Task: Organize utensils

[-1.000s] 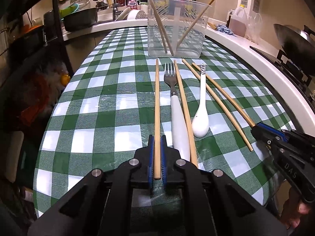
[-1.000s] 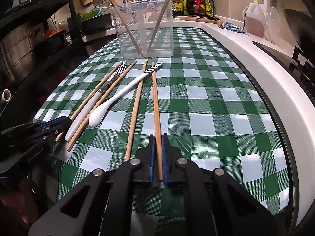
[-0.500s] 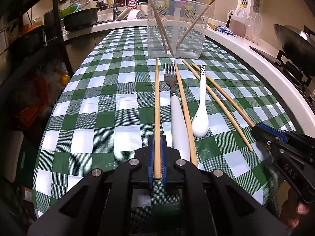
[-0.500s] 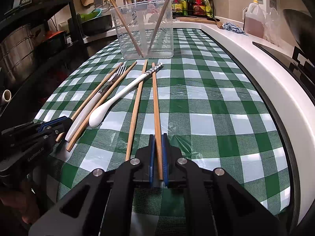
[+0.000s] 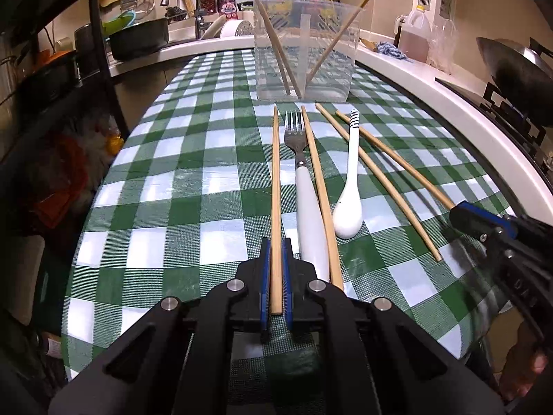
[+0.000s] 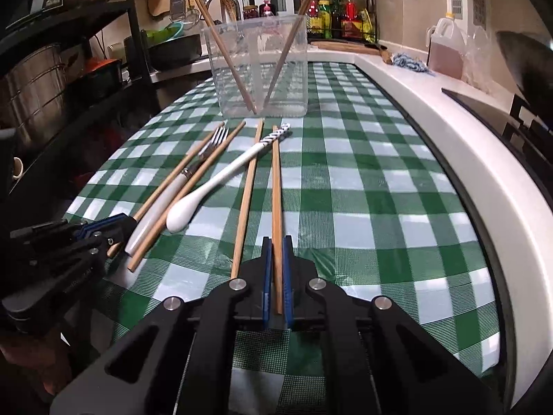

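Left wrist view: the left gripper [image 5: 275,252] has its blue pads pressed together on the near end of the leftmost chopstick [image 5: 275,186], which runs straight ahead along the green checked tablecloth [image 5: 179,207] toward the clear plastic container [image 5: 304,48]. Just right of it lie the white-handled fork [image 5: 307,207], another chopstick touching the fork's handle, the white spoon [image 5: 349,186] with its striped handle tip, and two more chopsticks angling off to the right. The right gripper [image 5: 477,221] shows at the right edge of this view, its blue tips over the near end of the outermost chopstick — how they grip cannot be told from here.

The right wrist view settles that: the right gripper [image 6: 275,269] is clamped on the rightmost chopstick [image 6: 275,190], with a neighbouring chopstick [image 6: 247,197] lying free just beside its left finger. This view also shows the left gripper [image 6: 103,228] from the side, low at the table's near left corner. Two chopsticks stand crossed inside the container [image 6: 257,69] — visible in both views.
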